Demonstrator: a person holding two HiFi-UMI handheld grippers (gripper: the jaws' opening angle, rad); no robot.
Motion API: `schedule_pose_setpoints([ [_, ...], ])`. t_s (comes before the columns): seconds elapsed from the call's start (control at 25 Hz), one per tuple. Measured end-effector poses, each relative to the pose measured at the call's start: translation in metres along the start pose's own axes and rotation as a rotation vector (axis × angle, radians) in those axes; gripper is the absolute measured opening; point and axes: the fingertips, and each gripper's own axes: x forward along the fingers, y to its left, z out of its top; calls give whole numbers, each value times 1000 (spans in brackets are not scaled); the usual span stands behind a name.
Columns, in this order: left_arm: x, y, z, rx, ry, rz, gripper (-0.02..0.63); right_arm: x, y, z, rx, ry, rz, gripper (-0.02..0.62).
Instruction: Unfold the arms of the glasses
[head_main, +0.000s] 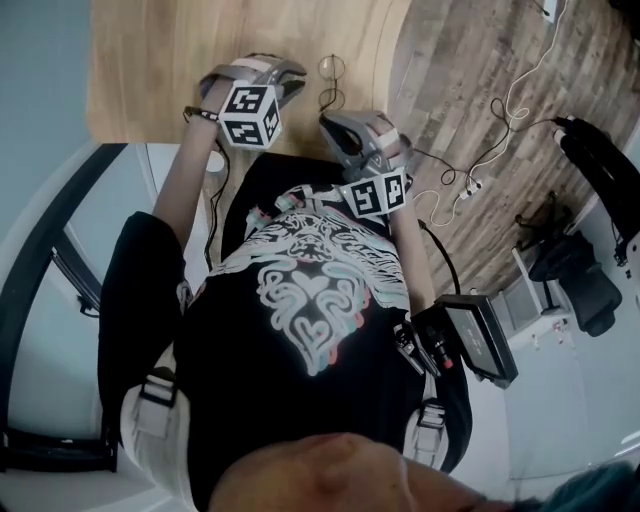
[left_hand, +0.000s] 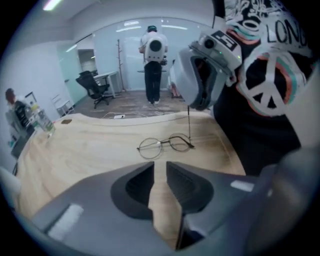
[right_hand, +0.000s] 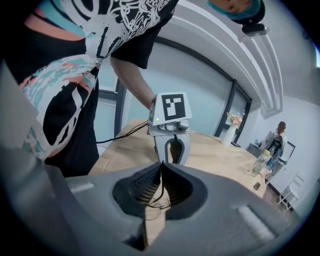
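Observation:
Thin round wire glasses (left_hand: 163, 145) lie on the light wooden table (left_hand: 85, 150), lenses down; in the head view the glasses (head_main: 332, 68) sit near the table's curved right edge. One arm (left_hand: 189, 122) stands straight up from the frame. My right gripper (left_hand: 190, 103) hangs above it, shut on the arm's tip; in the right gripper view the wire (right_hand: 160, 186) runs down from between the closed jaws of my right gripper (right_hand: 161, 165). My left gripper (left_hand: 160, 167) hovers just short of the glasses, open by a narrow gap with nothing in it.
A water bottle (left_hand: 44, 120) stands at the table's far left. A vase with flowers (right_hand: 231, 131) and another bottle (right_hand: 258, 162) are farther along the table. Cables (head_main: 480, 150) lie on the floor right of the table. People stand in the background.

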Motion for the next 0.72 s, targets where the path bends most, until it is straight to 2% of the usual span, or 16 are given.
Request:
schedule_pose_setpoints([
  [0.12,7,12,13,153,23,-32,53,2,3,1,-27,-3,23,18],
  [0.24,24,15,24,389,86,-77,64,4,6,2,-39,-8,37,17],
  [0.36,37,5,41,578,94,-180,67,4,8,2,-39,-11,43,17],
  [0.52,47,-20,46,698,107,-337,67,1,8,3,-38,-17,40,17],
  [0.72,68,-24,41,805,136,-346,67,4,7,-1,-42,-17,32,17],
])
